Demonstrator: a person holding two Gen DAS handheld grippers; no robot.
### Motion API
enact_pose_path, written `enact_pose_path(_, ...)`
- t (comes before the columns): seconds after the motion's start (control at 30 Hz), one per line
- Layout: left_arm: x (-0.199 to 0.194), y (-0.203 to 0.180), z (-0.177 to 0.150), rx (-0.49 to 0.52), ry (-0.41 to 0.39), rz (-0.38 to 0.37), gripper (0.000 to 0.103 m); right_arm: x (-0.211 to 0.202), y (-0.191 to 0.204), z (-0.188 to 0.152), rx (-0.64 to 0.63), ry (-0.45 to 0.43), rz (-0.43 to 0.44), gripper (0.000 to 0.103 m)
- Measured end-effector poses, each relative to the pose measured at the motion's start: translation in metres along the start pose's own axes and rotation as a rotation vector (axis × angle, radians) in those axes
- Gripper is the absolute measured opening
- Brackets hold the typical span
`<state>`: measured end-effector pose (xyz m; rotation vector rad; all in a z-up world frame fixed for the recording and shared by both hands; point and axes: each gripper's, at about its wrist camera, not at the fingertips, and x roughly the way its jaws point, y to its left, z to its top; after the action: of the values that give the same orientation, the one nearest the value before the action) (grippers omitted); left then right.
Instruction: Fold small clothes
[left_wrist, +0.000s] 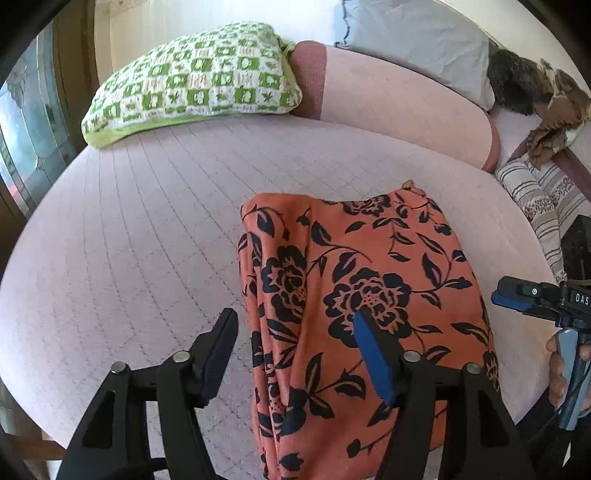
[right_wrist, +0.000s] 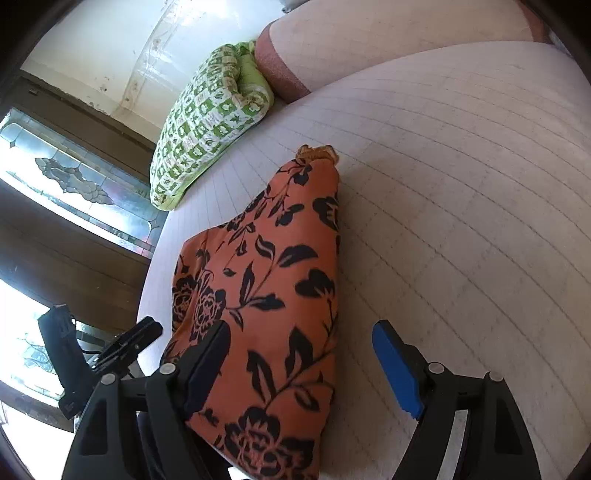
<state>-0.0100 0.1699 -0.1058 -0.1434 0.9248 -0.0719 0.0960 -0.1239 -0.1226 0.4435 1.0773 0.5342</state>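
An orange garment with a black flower print (left_wrist: 354, 295) lies folded on the pale quilted bed (left_wrist: 147, 229). It also shows in the right wrist view (right_wrist: 280, 288). My left gripper (left_wrist: 295, 325) is open just above the garment's near left edge, holding nothing. My right gripper (right_wrist: 299, 336) is open over the garment's near right edge, also empty. The right gripper shows at the right edge of the left wrist view (left_wrist: 524, 295). The left gripper shows at the lower left of the right wrist view (right_wrist: 136, 339).
A green-and-white checked pillow (left_wrist: 195, 85) lies at the head of the bed, beside a pink bolster (left_wrist: 399, 99). A grey pillow (left_wrist: 417, 40) and a brown cloth (left_wrist: 554, 110) lie far right. A striped cushion (left_wrist: 543, 206) sits off the right edge. A window (right_wrist: 74, 177) stands left.
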Motion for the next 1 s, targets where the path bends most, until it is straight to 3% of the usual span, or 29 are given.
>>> enact_pose_path(0.13, 0.027, 0.011, -0.006, -0.047, 0.035, -0.064, 0.081, 0.03, -0.002, 0.01, 0.0, 0.051, 0.018, 0.084)
enact_pose_path(0.2, 0.052, 0.02, -0.013, -0.098, 0.106, -0.126, 0.081, 0.05, -0.004, 0.01, 0.008, 0.1, 0.0, 0.084)
enact_pose_path(0.33, 0.056, 0.033, -0.017, -0.164, 0.077, -0.201, 0.082, 0.069, 0.003, 0.008, -0.009, 0.119, 0.055, 0.084)
enact_pose_path(0.4, 0.057, 0.036, -0.017, -0.157, 0.081, -0.22, 0.073, 0.075, 0.011, 0.009, -0.008, 0.145, 0.083, 0.07)
enact_pose_path(0.43, 0.059, 0.035, -0.015, -0.136, 0.095, -0.23, 0.054, 0.078, 0.018, 0.008, -0.041, 0.15, 0.051, 0.065)
enact_pose_path(0.53, 0.062, 0.042, -0.011, -0.173, 0.121, -0.282, 0.035, 0.082, 0.018, 0.009, -0.03, 0.152, 0.049, 0.054)
enact_pose_path(0.67, 0.051, 0.04, -0.007, -0.172, 0.101, -0.297, 0.029, 0.063, 0.031, 0.01, -0.065, 0.123, 0.062, 0.042)
enact_pose_path(0.83, 0.014, 0.024, 0.011, -0.14, 0.001, -0.331, 0.028, 0.01, 0.062, 0.02, -0.166, 0.033, 0.077, 0.04)
enact_pose_path(1.0, -0.037, -0.02, 0.043, -0.056, -0.11, -0.364, 0.028, -0.059, 0.067, 0.037, -0.221, -0.068, 0.09, 0.04)
